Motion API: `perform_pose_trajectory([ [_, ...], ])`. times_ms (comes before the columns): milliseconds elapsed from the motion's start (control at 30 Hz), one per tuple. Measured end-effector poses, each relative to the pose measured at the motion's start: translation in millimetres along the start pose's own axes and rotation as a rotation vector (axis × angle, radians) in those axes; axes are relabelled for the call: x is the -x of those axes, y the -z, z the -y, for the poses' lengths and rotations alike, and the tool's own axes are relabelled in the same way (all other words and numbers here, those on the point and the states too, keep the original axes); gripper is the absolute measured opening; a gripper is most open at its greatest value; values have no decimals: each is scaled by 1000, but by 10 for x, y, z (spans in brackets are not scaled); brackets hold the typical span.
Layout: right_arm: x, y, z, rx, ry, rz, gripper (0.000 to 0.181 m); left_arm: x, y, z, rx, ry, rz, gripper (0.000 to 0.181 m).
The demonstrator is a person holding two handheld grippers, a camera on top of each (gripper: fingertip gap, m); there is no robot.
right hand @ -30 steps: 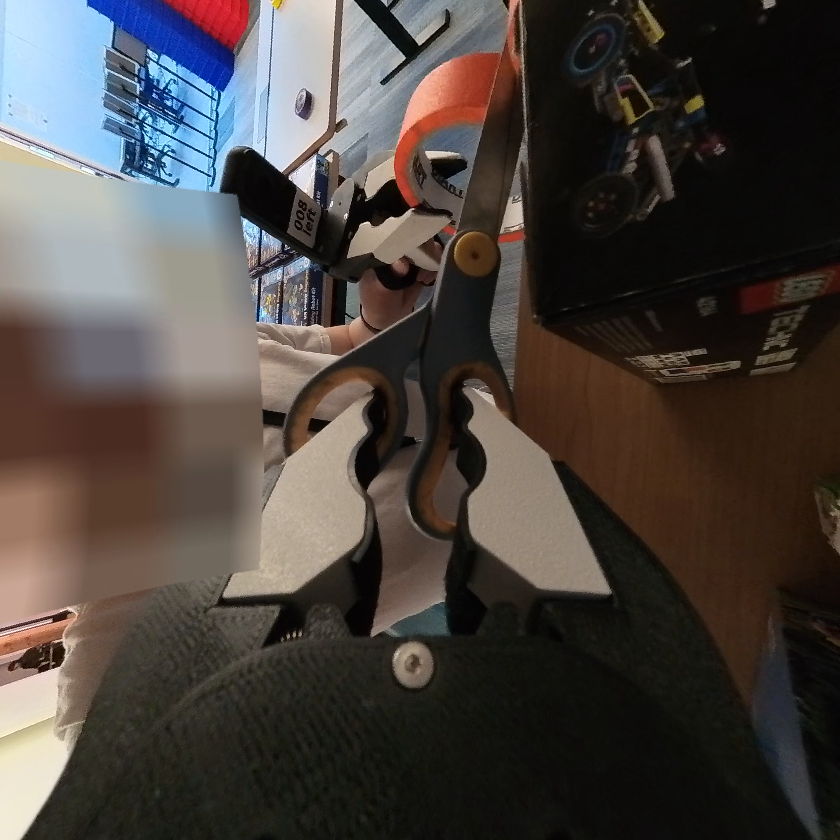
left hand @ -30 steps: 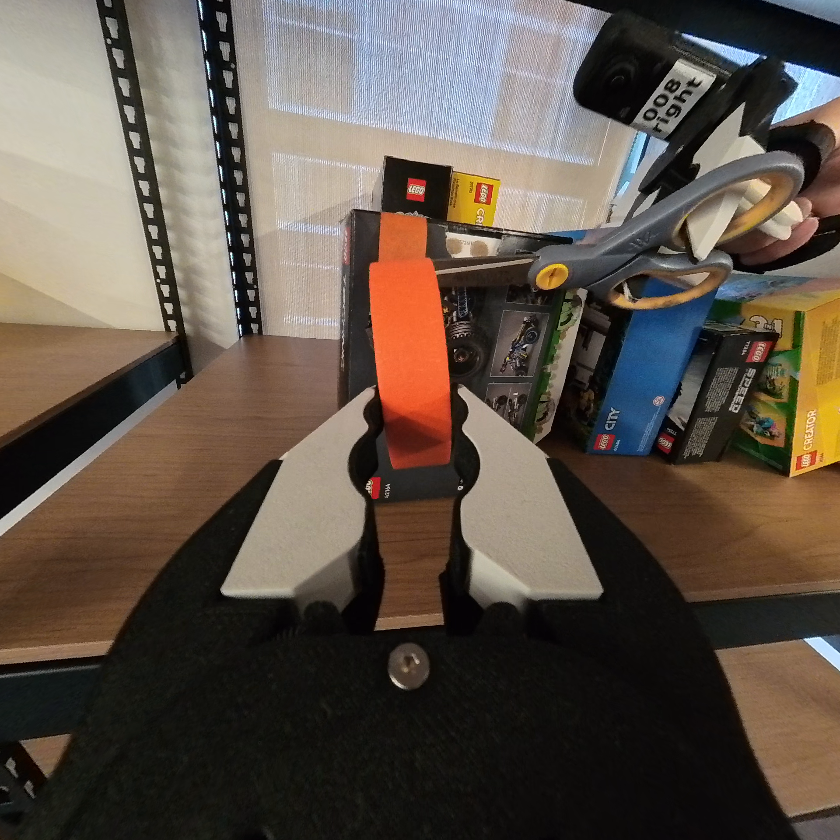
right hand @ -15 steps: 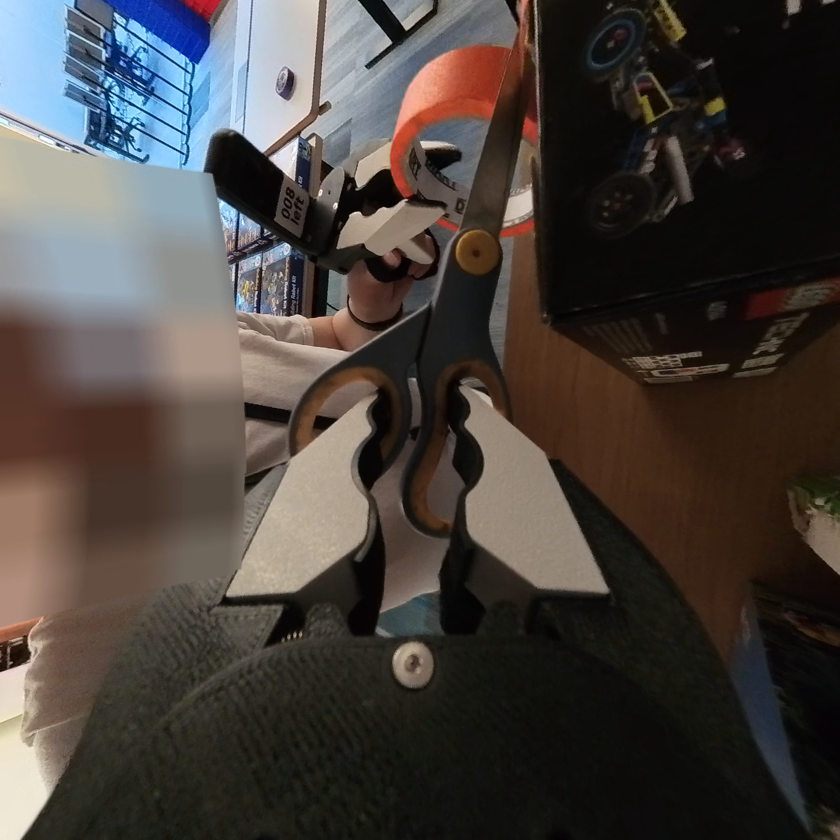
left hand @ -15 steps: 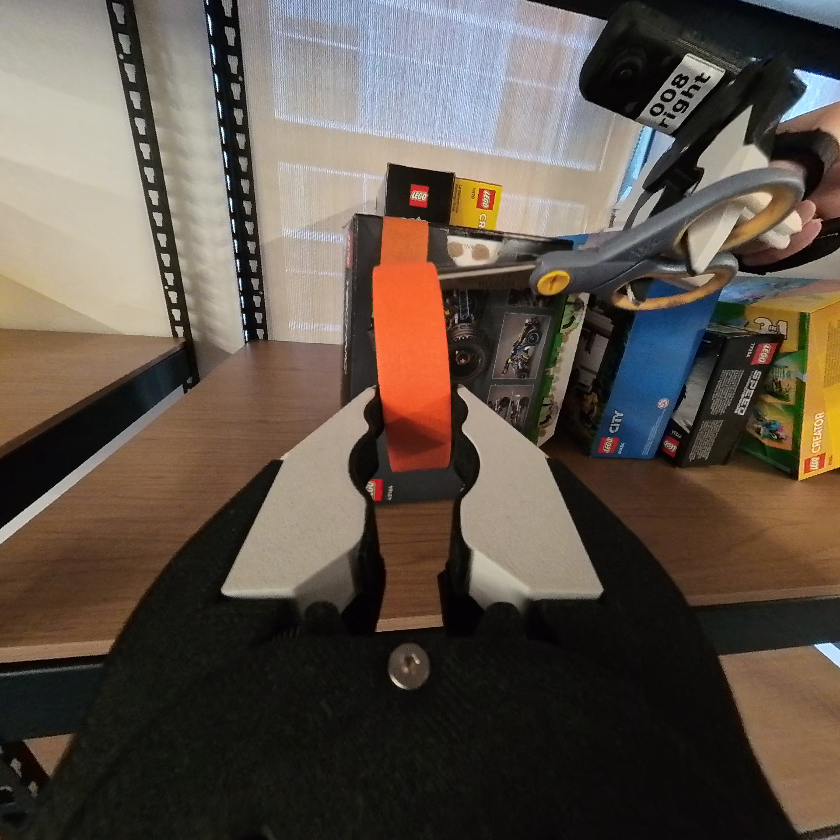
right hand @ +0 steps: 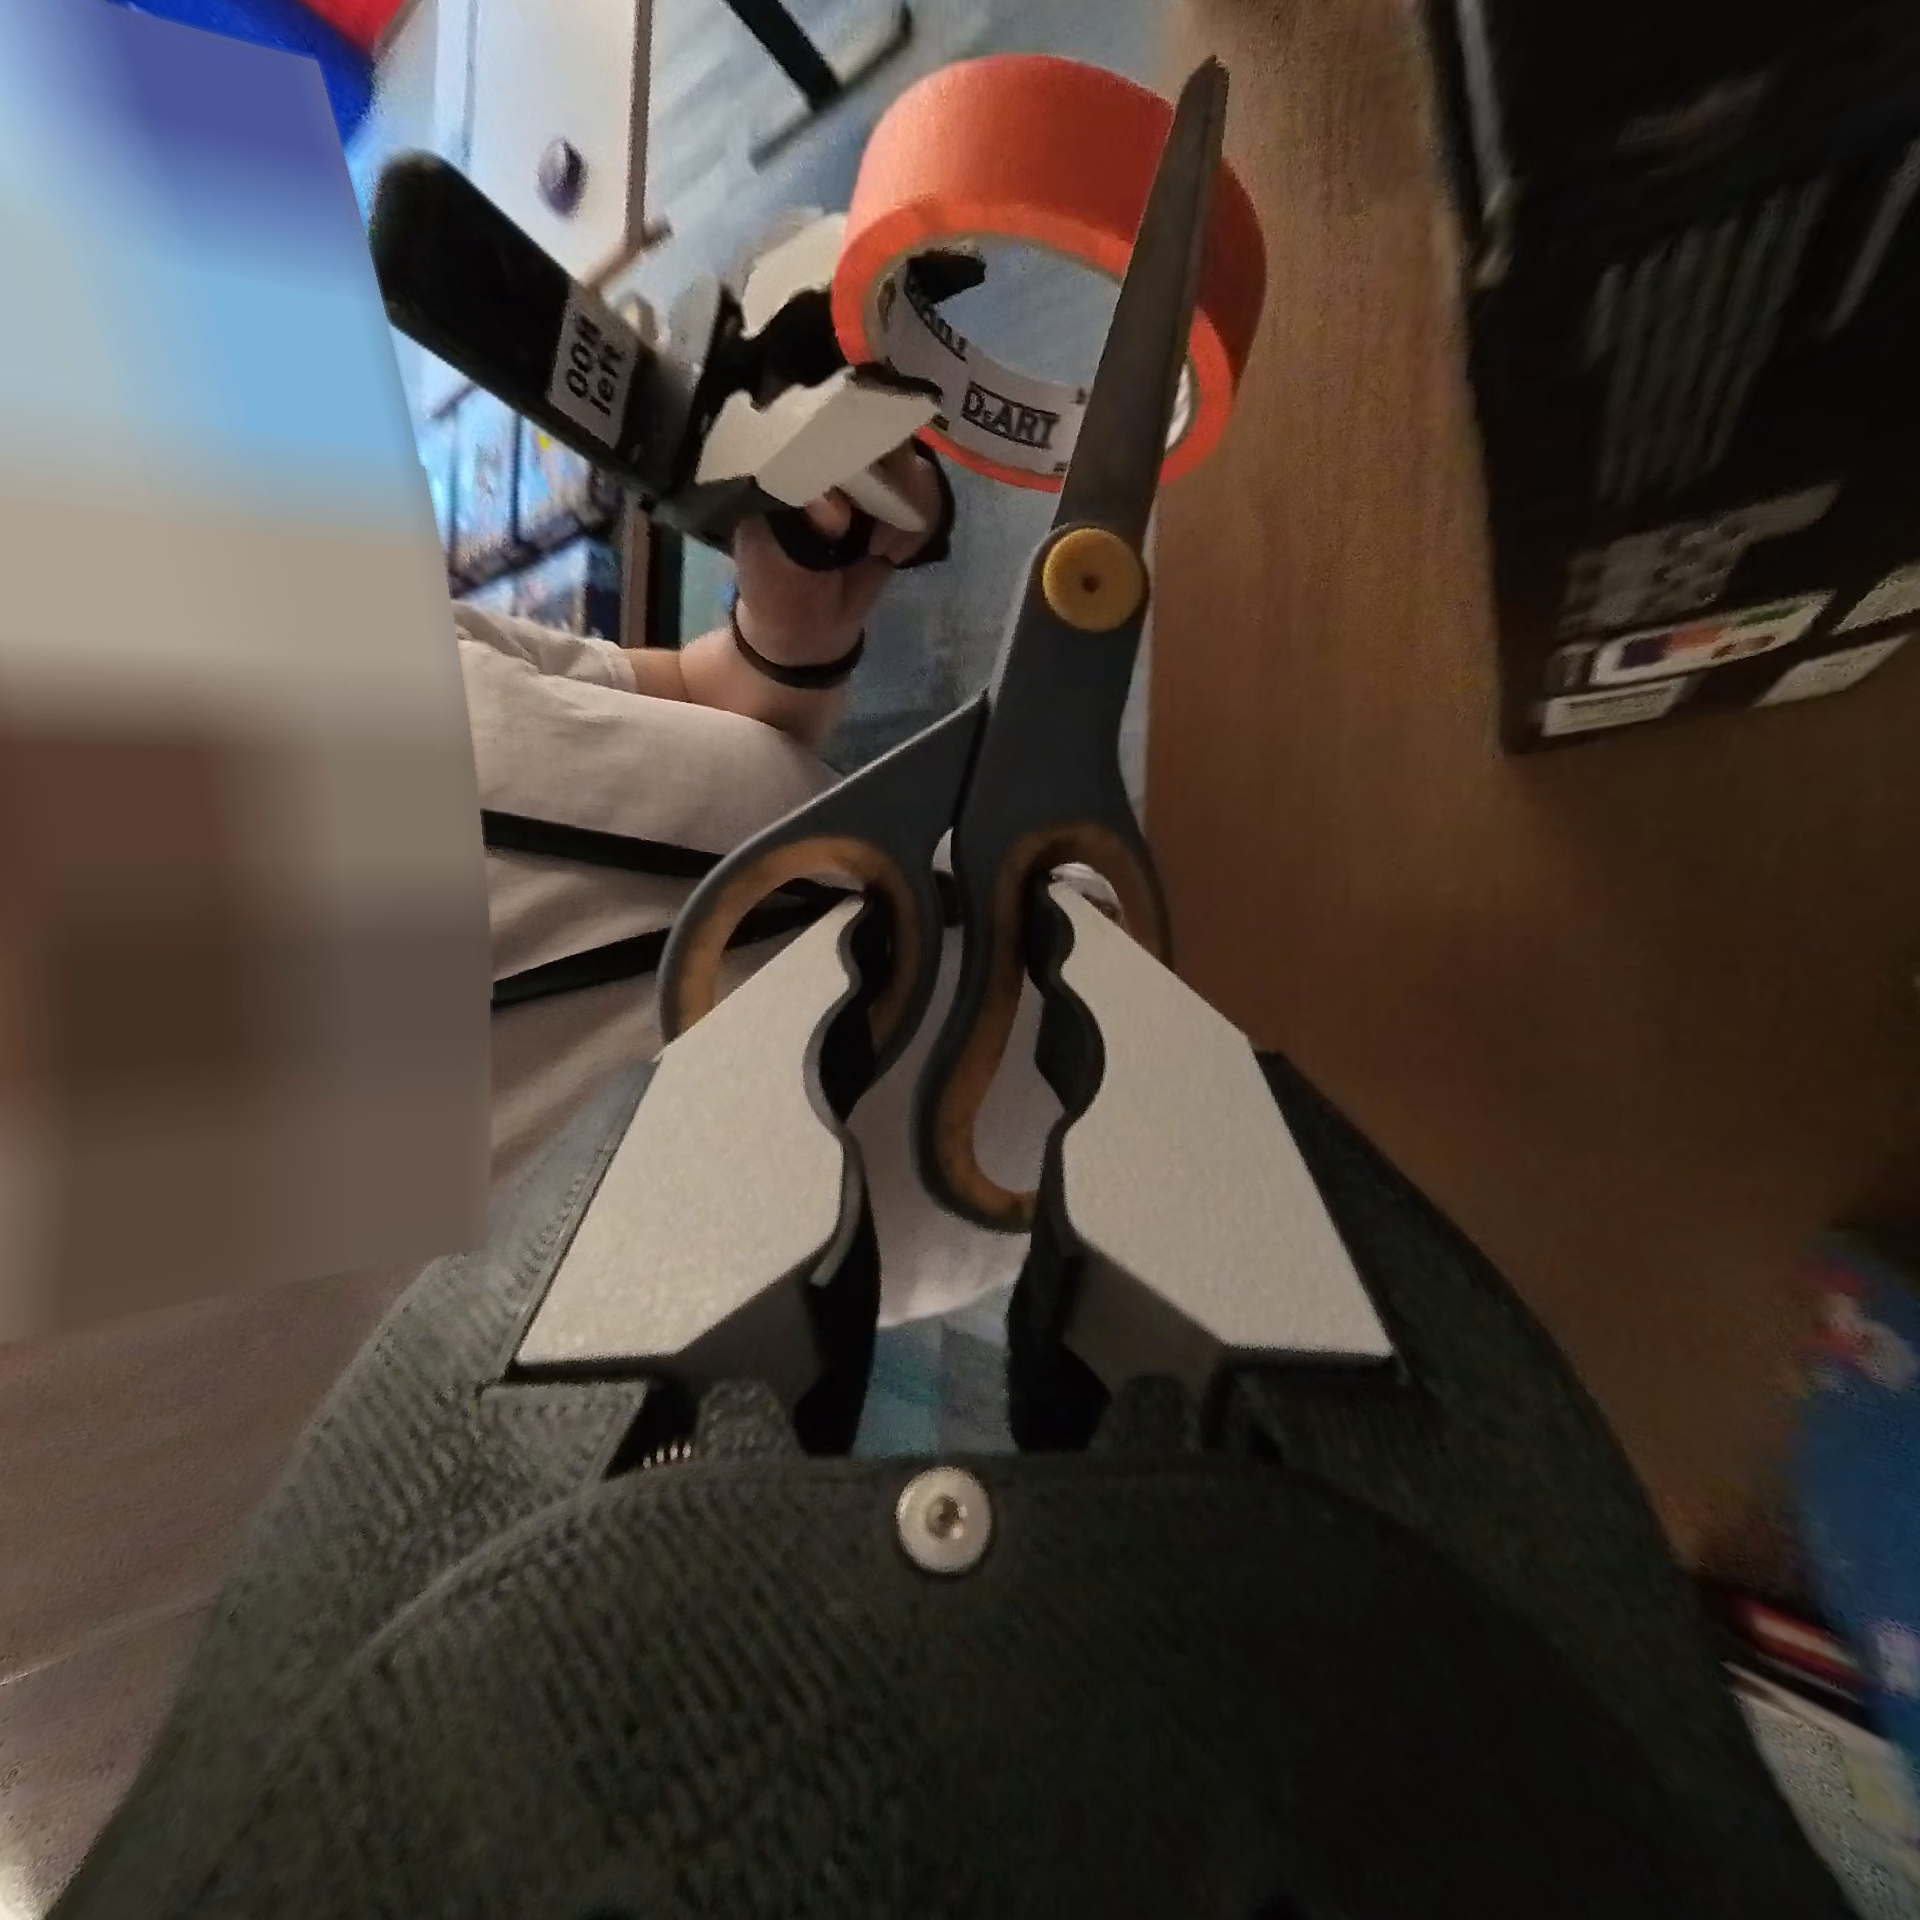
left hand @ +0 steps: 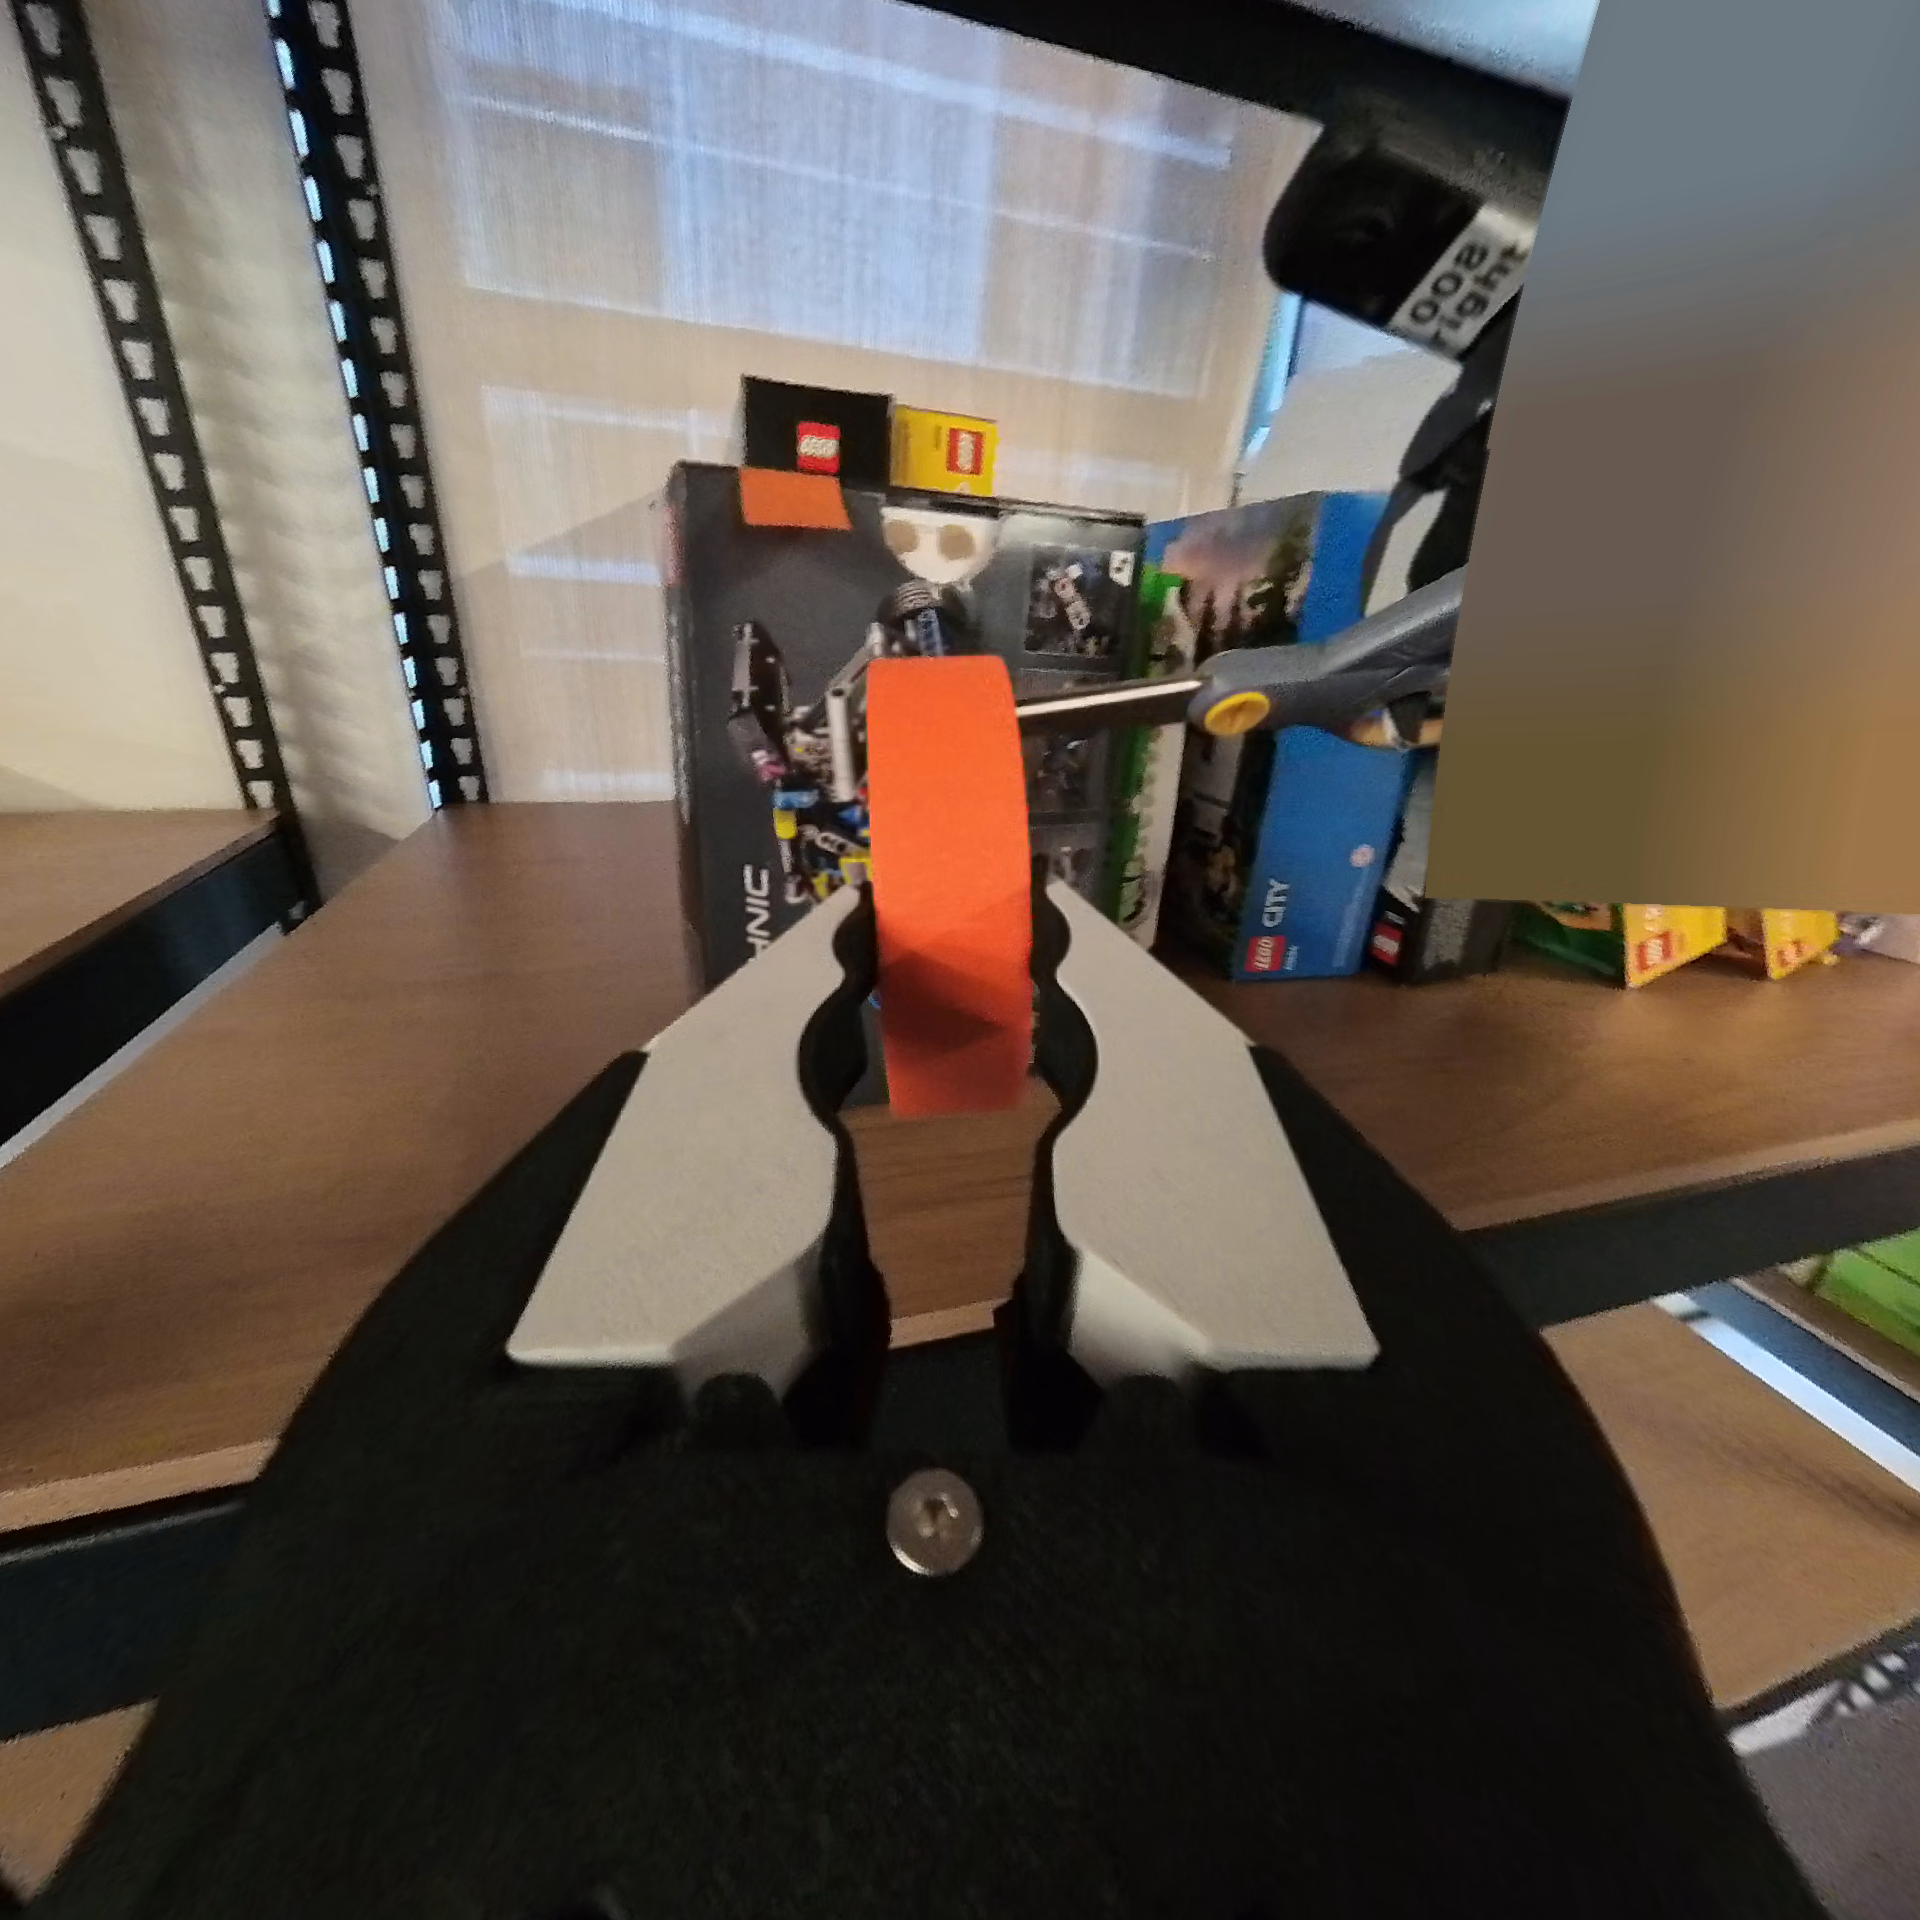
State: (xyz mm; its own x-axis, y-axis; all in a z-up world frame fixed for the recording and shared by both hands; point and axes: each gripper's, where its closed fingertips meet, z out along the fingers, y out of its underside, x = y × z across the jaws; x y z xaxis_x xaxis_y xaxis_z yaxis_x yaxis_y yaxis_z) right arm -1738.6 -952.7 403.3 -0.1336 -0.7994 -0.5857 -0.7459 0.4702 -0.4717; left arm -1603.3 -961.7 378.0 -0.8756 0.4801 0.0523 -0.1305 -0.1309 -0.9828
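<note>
My left gripper is shut on an orange tape roll, held on edge above the wooden shelf. The roll also shows in the right wrist view, held by the left gripper. My right gripper is shut on the handles of grey scissors with a yellow pivot; the blades are closed and point past the roll. The scissors show in the left wrist view at the roll's right. A short orange tape piece is stuck on the top edge of a black toy box.
Several toy boxes stand along the shelf: a blue one, yellow ones at the right, two small ones behind the black box. Black perforated shelf uprights stand at the left. A person's hand and sleeve show behind. Across from one pair of fingers to the other is roughly 15 centimeters.
The tape strip between roll and box is now parted; a short piece stays on the box. Both grippers have pulled back and down from the box, roll and scissors with them.
</note>
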Motion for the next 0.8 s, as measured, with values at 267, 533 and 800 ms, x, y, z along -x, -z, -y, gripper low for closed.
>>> perform_pose_trajectory([
  [267, 258, -162, -591, -347, -169, 7, 25, -368, -6, -69, 4, 104, -282, 26],
  [533, 104, 85, -1797, -436, -314, -331, 25, -1217, -206, -370, 240, 76, -541, 26],
  [800, -303, 559, -2694, -90, -108, -737, 26, -1869, -655, -655, 503, 585, -591, 26],
])
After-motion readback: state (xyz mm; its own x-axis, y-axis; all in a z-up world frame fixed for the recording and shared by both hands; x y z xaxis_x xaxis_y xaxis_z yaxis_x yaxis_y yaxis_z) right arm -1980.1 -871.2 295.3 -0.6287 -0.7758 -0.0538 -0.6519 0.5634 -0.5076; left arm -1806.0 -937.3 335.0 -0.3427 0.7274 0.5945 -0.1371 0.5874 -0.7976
